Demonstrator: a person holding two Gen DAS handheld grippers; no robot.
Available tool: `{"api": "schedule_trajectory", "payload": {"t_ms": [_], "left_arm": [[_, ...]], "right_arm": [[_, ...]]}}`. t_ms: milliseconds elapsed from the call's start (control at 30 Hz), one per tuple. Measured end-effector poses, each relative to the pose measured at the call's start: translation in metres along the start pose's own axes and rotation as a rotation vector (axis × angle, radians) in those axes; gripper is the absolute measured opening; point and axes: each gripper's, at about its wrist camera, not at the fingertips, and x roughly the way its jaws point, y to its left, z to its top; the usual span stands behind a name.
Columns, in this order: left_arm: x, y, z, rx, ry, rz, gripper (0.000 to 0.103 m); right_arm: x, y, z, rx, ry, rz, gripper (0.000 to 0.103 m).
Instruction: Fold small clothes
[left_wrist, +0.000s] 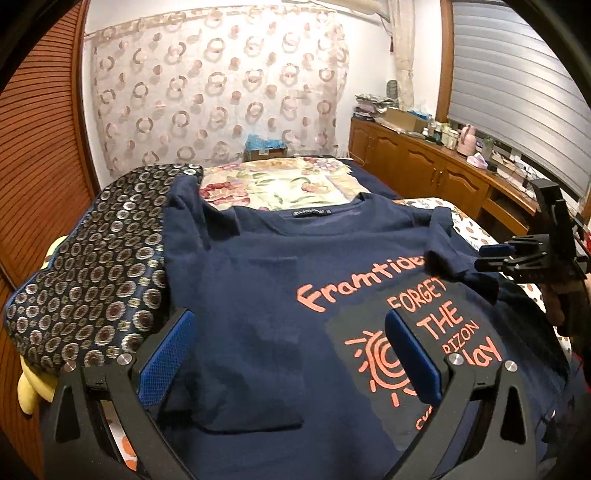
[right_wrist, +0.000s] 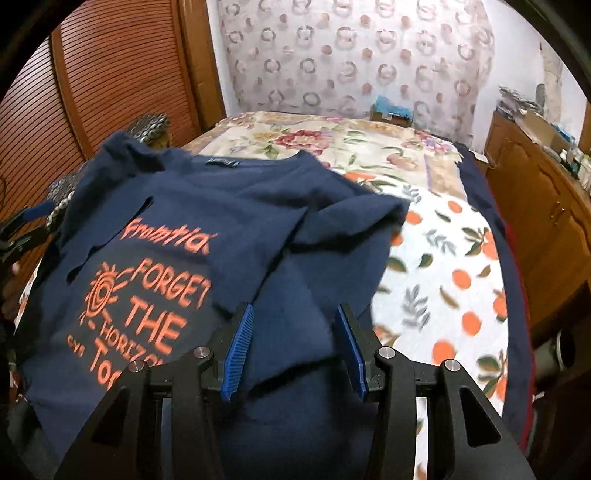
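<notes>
A navy T-shirt (left_wrist: 258, 280) with orange print lies face up on the bed, collar at the far side. My left gripper (left_wrist: 291, 354) is open and empty, hovering over the shirt's lower chest. The shirt's right side (right_wrist: 332, 236) is folded over onto the front. My right gripper (right_wrist: 295, 343) has its jaws partly open with that folded cloth between the blue pads (right_wrist: 240, 343); the pads do not pinch it. The right gripper also shows in the left wrist view (left_wrist: 491, 254) at the shirt's right edge, beside the folded sleeve.
The shirt rests on a bed with a floral and orange-print cover (right_wrist: 443, 266). A dark patterned cushion (left_wrist: 96, 266) lies left of the shirt. A wooden louvred wardrobe (left_wrist: 33, 155) stands left, a cluttered wooden cabinet (left_wrist: 436, 162) right, a curtain behind.
</notes>
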Motion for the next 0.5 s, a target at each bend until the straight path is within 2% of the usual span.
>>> {"api": "schedule_trajectory", "payload": {"t_ms": [33,67,133,200,300,500], "left_arm": [[0.001,-0.001,-0.001,0.003,0.004,-0.005,0.102],[0.003,-0.003,-0.001,0.008,0.007,-0.011,0.102],[0.005,-0.005,-0.002,0.016,0.009,-0.018,0.102],[0.005,-0.005,-0.002,0.016,0.006,-0.023,0.102],[0.005,-0.004,-0.003,0.009,0.007,-0.032,0.102],[0.007,-0.004,-0.008,-0.005,0.012,-0.046,0.102]], "right_arm": [[0.001,0.002,-0.002,0.005,0.008,0.001,0.038],[0.0,0.003,-0.004,0.007,0.015,0.003,0.034],[0.001,0.007,-0.006,0.007,0.026,0.0,0.014],[-0.005,0.01,-0.01,0.019,0.025,-0.005,0.007],[-0.021,0.014,-0.014,0.011,0.001,0.008,0.001],[-0.04,0.02,-0.019,-0.004,-0.037,0.023,0.001]]}}
